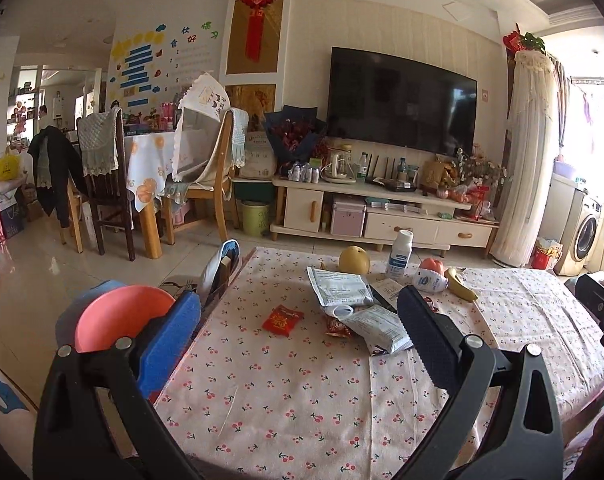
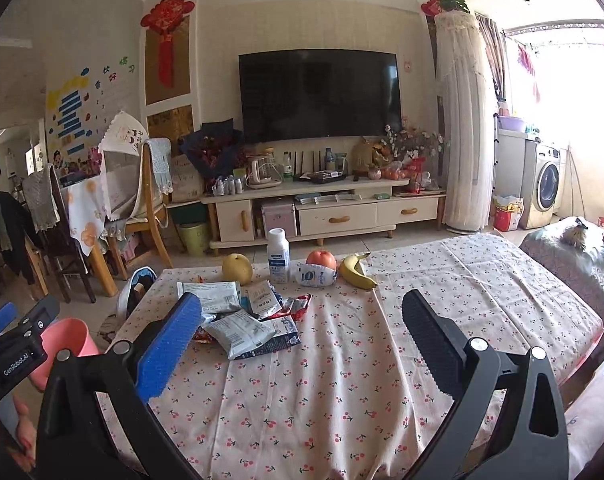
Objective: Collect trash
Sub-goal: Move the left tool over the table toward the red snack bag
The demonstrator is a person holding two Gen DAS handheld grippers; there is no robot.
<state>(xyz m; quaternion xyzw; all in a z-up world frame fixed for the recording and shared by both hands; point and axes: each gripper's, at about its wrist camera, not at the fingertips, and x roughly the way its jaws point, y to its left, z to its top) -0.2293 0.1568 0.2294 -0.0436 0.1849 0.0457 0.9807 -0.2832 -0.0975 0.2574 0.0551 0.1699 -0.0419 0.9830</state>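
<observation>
Wrappers lie in a heap on the cherry-print tablecloth (image 1: pixel 286 396): silver-white pouches (image 1: pixel 339 286) (image 2: pixel 238 330), a crumpled red wrapper (image 1: pixel 335 326) (image 2: pixel 298 304) and a blue-white carton (image 2: pixel 282 338). A single red packet (image 1: pixel 282 320) lies apart, to the left of the heap. A pink bin (image 1: pixel 118 316) (image 2: pixel 68 338) stands off the table's left edge. My left gripper (image 1: pixel 298 294) hovers open above the near left of the table, with the red packet straight ahead. Open too, my right gripper (image 2: pixel 302 298) hangs over the middle of the table, the heap just ahead of its blue finger (image 2: pixel 174 344).
A pear (image 2: pixel 237 267), white bottle (image 2: pixel 278 254), apple (image 2: pixel 321 259), white tube (image 2: pixel 315 275) and banana (image 2: pixel 355 270) line the table's far edge. A blue-white shoe (image 1: pixel 222 268) sits by the far left corner. Dining chairs, a green bin (image 1: pixel 255 216) and a TV cabinet stand beyond.
</observation>
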